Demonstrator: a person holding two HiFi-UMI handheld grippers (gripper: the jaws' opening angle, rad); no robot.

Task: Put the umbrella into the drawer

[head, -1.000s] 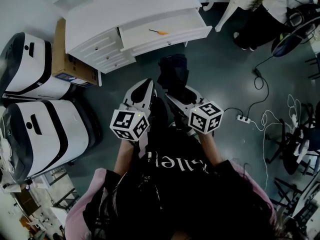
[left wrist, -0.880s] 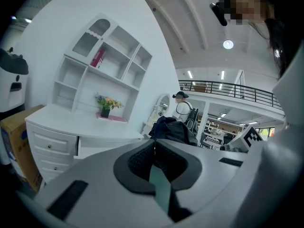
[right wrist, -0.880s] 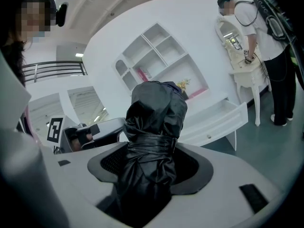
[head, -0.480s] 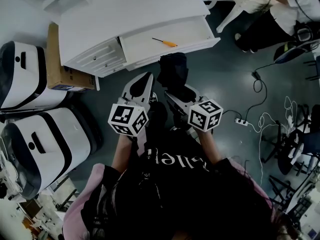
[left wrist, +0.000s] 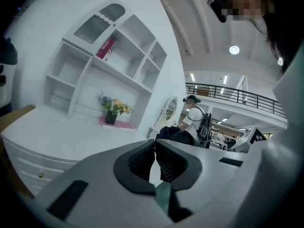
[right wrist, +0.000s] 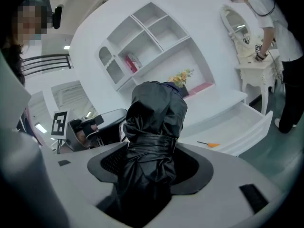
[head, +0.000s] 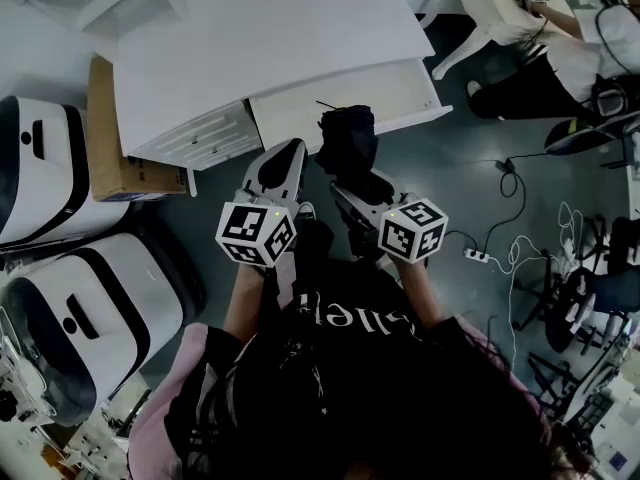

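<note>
The umbrella (right wrist: 154,122), black, folded and bound round its middle by a strap, stands upright in the right gripper (right wrist: 149,161), whose jaws are clamped on its lower part. From the head view the umbrella (head: 345,140) is at the front edge of the open drawer (head: 400,83), its top overlapping the drawer's front panel, while the right gripper (head: 358,183) sits just short of the drawer, over the dark floor (head: 450,168). The left gripper (head: 290,153) is beside it, below the drawer's left corner, and its own view shows the jaws of the left gripper (left wrist: 154,156) pressed together with nothing between them. Inside the drawer (right wrist: 237,127) lies a screwdriver (right wrist: 209,145) with an orange handle; in the head view only a thin dark line shows there, probably its shaft, the rest hidden by the umbrella. The drawer is pulled out from a white bench (head: 270,38), with a stack of closed drawers (head: 195,133) to the left of the open one. Further left of the drawer a cardboard box (head: 110,133) leans on the bench. Behind the drawer, white shelves (right wrist: 142,46) rise from the bench, with flowers (right wrist: 179,77) on it.
</note>
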